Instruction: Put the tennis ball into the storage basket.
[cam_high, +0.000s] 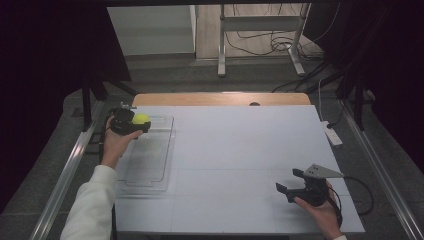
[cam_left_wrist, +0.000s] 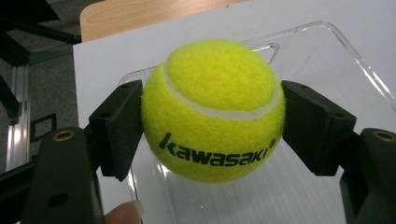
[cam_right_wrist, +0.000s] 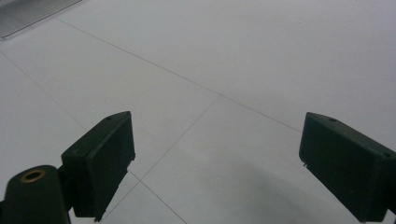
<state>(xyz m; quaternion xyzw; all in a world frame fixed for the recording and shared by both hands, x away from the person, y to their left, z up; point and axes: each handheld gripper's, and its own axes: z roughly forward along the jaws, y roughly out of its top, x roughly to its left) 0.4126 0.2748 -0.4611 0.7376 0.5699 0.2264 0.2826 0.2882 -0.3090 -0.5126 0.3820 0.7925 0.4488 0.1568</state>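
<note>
One tennis ball pinched by the left gripper above one clear tray; the right gripper waits with jaws spread.

High view: one yellow tennis ball (cam_high: 141, 119) sits in the left gripper (cam_high: 131, 123), over the far end of the single clear plastic tray (cam_high: 150, 165) at the left of the white table (cam_high: 240, 150); the left forearm, in a white sleeve, reaches forward from the near edge. At near right, the right gripper (cam_high: 288, 186) rests low over the table, seemingly just off the surface, jaws pointing left. Left gripper view: both black pads press the ball's sides, and "kawasaki" reads in black across it; a fingertip (cam_left_wrist: 125, 213) shows at the near edge. Right gripper view: the two jaws stand wide apart over bare table, holding nothing.
</note>
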